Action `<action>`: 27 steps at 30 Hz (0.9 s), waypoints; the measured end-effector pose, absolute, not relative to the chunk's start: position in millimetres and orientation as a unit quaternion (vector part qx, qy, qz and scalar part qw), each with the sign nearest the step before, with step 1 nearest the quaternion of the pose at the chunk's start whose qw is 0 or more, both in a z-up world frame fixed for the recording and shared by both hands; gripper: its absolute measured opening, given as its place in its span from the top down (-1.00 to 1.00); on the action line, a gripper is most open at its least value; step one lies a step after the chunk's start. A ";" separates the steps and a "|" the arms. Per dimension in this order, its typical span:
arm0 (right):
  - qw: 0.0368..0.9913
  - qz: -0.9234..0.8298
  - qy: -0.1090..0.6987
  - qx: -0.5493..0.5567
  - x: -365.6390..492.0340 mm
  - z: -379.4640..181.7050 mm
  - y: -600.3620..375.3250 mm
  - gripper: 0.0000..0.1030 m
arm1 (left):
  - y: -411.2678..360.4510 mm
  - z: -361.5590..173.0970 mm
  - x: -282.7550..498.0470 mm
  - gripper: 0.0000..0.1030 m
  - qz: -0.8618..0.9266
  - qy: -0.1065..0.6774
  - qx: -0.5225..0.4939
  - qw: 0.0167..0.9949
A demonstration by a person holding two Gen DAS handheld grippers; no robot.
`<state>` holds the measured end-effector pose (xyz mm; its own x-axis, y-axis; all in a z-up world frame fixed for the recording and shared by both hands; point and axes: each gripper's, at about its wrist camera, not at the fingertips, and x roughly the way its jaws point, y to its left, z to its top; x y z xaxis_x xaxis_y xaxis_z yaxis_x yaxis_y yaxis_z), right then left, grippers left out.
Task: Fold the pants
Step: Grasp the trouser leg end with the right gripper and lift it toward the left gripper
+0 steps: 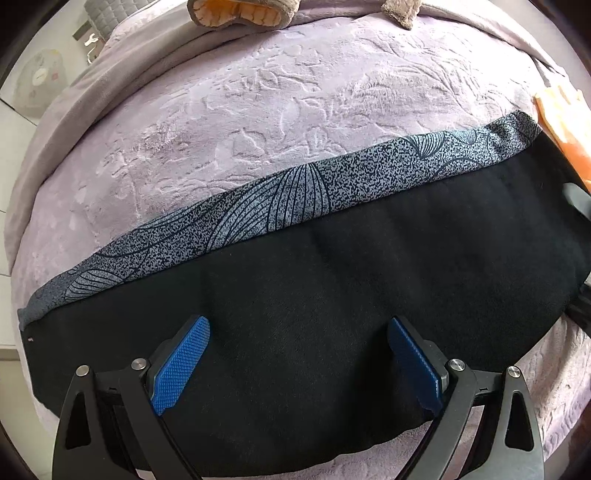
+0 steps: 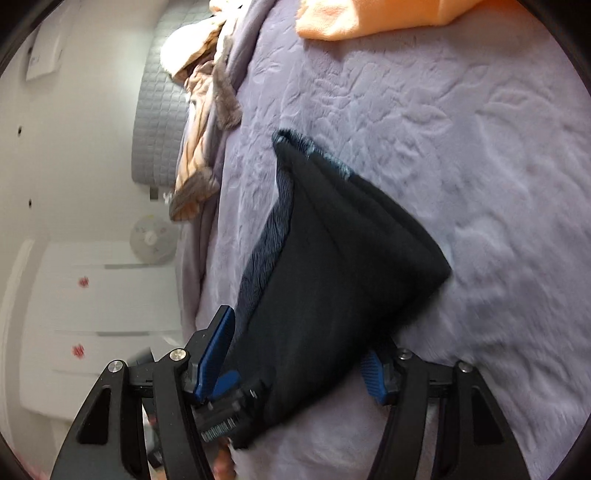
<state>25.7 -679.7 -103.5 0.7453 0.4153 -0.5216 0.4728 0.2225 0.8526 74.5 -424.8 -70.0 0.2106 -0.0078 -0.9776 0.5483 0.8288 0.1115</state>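
Note:
The pants (image 1: 332, 288) lie flat across a lilac plush bedspread (image 1: 258, 110), black side up, with a grey speckled patterned strip (image 1: 295, 192) along the far edge. My left gripper (image 1: 299, 365) hovers open just above the black cloth, blue pads wide apart. In the right wrist view the pants (image 2: 332, 266) run away from the camera as a folded black band. My right gripper (image 2: 295, 369) is open, its blue pads (image 2: 218, 354) on either side of the near end of the cloth. The other gripper's blue tip and black body (image 2: 229, 402) show low beside it.
An orange cloth (image 1: 565, 125) lies at the right edge of the bed, also top in the right wrist view (image 2: 369, 18). Brown fleece items (image 1: 236, 14) lie at the far side. A fan (image 1: 40, 81) and white drawers (image 2: 103, 314) stand beyond the bed's left edge.

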 end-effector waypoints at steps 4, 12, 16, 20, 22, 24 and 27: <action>0.677 -0.038 0.365 0.638 40.3 -118.9 -684.2 0.76 | -405.7 -48.4 82.7 -0.19 -0.179 0.577 0.211 0.768; 0.708 0.027 0.326 0.626 39.7 -74.3 -671.2 0.76 | -380.1 -77.9 95.3 -0.19 -0.199 0.580 0.161 0.773; 0.734 0.049 0.355 0.577 59.2 -46.7 -650.0 0.76 | -388.5 -88.8 90.9 -0.19 -0.189 0.557 0.194 0.785; 0.762 0.048 0.369 0.529 74.2 -13.1 -628.7 0.76 | -363.4 -74.5 103.5 -0.20 -0.217 0.578 0.163 0.770; 0.782 0.043 0.382 0.490 82.5 9.6 -612.5 0.76 | -342.1 -61.2 109.5 -0.20 -0.216 0.578 0.151 0.772; 0.805 0.035 0.400 0.437 90.5 30.6 -590.7 0.76 | -309.3 -45.2 115.6 -0.20 -0.215 0.566 0.141 0.783; 0.833 0.026 0.428 0.350 102.6 55.5 -540.6 0.76 | -254.2 -25.1 127.2 -0.67 -0.190 0.559 0.126 0.797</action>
